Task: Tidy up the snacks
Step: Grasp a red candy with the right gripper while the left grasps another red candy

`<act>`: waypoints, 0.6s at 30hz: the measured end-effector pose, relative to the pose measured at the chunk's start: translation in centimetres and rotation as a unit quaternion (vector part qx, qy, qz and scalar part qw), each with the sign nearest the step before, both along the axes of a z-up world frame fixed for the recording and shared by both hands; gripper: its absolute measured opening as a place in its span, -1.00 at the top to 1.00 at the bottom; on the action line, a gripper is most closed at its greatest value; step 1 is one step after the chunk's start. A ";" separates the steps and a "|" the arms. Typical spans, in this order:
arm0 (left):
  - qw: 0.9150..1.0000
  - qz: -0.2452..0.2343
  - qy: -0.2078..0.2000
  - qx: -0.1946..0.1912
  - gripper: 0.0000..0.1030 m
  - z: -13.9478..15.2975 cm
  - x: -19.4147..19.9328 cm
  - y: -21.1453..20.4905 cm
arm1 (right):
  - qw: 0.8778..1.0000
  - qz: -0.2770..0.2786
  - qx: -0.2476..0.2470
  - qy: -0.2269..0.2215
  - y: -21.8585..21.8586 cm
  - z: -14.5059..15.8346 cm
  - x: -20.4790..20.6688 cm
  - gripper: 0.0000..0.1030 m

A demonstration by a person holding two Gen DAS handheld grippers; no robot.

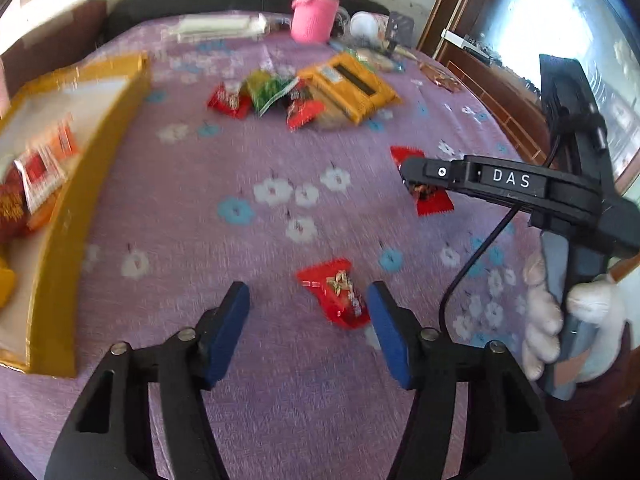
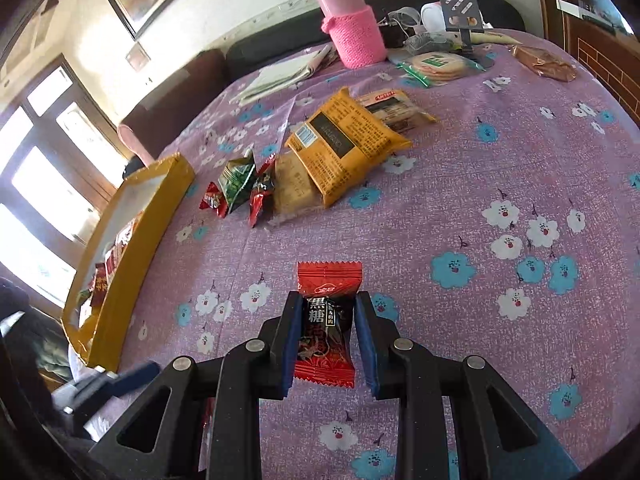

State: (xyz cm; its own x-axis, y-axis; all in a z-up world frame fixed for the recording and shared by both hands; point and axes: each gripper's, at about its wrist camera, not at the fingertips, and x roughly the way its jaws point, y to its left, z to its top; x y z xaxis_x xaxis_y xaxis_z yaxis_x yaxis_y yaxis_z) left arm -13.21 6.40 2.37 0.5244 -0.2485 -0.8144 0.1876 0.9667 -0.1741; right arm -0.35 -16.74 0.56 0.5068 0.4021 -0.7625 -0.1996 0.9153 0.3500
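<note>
Nearest the right wrist camera, the right tongs (image 2: pixel 325 338) are seen straddling a red brown-sugar candy packet (image 2: pixel 326 326) lying on the purple flowered tablecloth (image 2: pixel 460 200); the left pad touches the wrapper, while whether the right pad does cannot be told. Nearest the left wrist camera, the left tongs (image 1: pixel 308 330) are held apart above the desk, with a red seed-snack packet (image 1: pixel 335 292) lying flat between and just beyond their tips. At left, a yellow cardboard box (image 2: pixel 132 256) holding red packets is seen. Farther back, small wrapped candies (image 2: pixel 240 190) lie beside a yellow cracker bag (image 2: pixel 344 148). A pink-sleeved flask (image 2: pixel 352 28) stands at the far edge.
</note>
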 end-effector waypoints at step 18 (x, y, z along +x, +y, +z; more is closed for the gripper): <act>0.998 0.001 -0.060 0.014 0.67 1.6 -1.2 -0.2 | 0.999 0.006 -0.001 -0.044 0.4 -0.1 -0.7 0.49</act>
